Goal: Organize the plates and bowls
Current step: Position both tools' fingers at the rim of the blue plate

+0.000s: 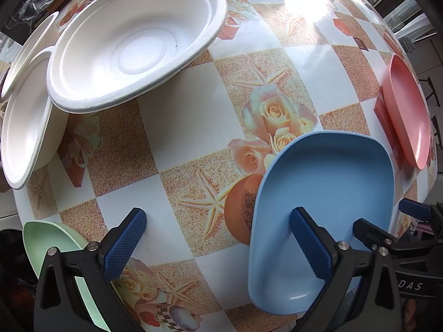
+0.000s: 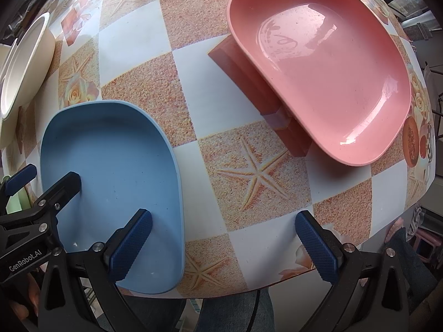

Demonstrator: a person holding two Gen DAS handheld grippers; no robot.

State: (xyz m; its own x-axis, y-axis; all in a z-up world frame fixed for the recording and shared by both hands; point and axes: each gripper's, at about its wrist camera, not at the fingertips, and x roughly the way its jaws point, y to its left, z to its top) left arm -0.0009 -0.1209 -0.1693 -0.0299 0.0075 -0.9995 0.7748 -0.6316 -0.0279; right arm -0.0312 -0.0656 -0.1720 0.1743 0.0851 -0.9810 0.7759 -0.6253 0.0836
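A blue plate (image 1: 332,193) lies at the table's near edge; it also shows in the right wrist view (image 2: 110,166). A pink plate (image 2: 318,63) lies further right, seen at the right edge of the left wrist view (image 1: 407,110). Three white bowls sit at the far left: a large one (image 1: 133,41), one beside it (image 1: 25,121) and one behind (image 1: 27,47). A green plate (image 1: 47,238) is at the near left. My left gripper (image 1: 218,235) is open, its right finger over the blue plate. My right gripper (image 2: 224,238) is open, its left finger over the blue plate.
The table (image 1: 182,127) has a checked cloth printed with roses and starfish. Its near edge (image 2: 249,287) runs just under my right gripper. A white bowl (image 2: 25,63) shows at the left of the right wrist view.
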